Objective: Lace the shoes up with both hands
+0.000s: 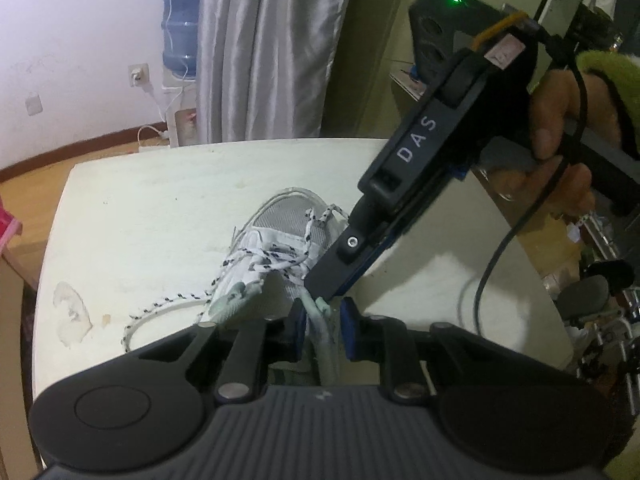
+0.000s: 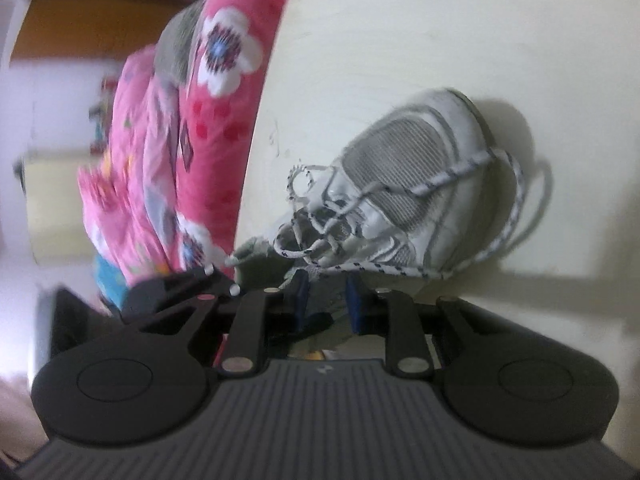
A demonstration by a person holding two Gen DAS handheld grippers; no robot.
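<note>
A white and grey mesh shoe lies on the cream table, its speckled white lace loosely threaded and trailing left. My left gripper has its blue pads close around the shoe's pale green heel edge, shut on it. My right gripper slants down from the upper right and is shut on the same pale edge just above. In the right wrist view, which is blurred, the shoe lies toe away, the lace loops off right, and grey-green fabric sits between my right gripper's pads.
A person's hand in a green sleeve holds the right gripper, with a black cable hanging below. Pink flowered cloth lies past the table's left edge. A water bottle and grey curtain stand behind. A stain marks the table.
</note>
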